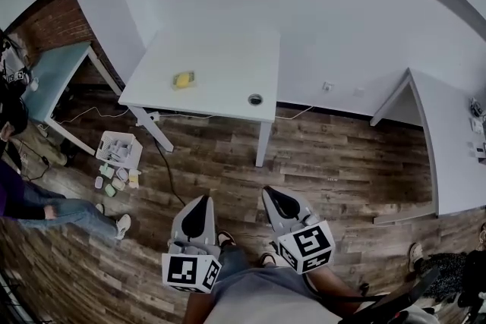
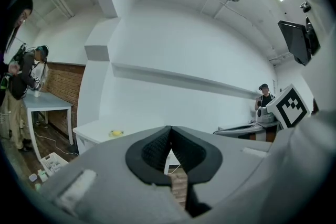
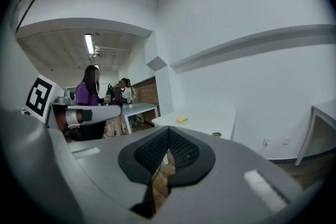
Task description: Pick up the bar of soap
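A yellow bar of soap (image 1: 182, 79) lies on the white table (image 1: 220, 87), toward its left side. It also shows small and far off as the soap (image 2: 116, 134) in the left gripper view and the soap (image 3: 181, 120) in the right gripper view. My left gripper (image 1: 200, 202) and right gripper (image 1: 275, 196) are held side by side over the wood floor, well short of the table, both pointing toward it. The jaws of each meet at the tips with nothing between them.
A round hole or grommet (image 1: 255, 99) sits near the table's front right. A white box (image 1: 118, 148) and several small items lie on the floor by the table's left leg. A teal table (image 1: 53, 76) and people (image 1: 30, 201) stand at the left. White desk (image 1: 448, 140) at right.
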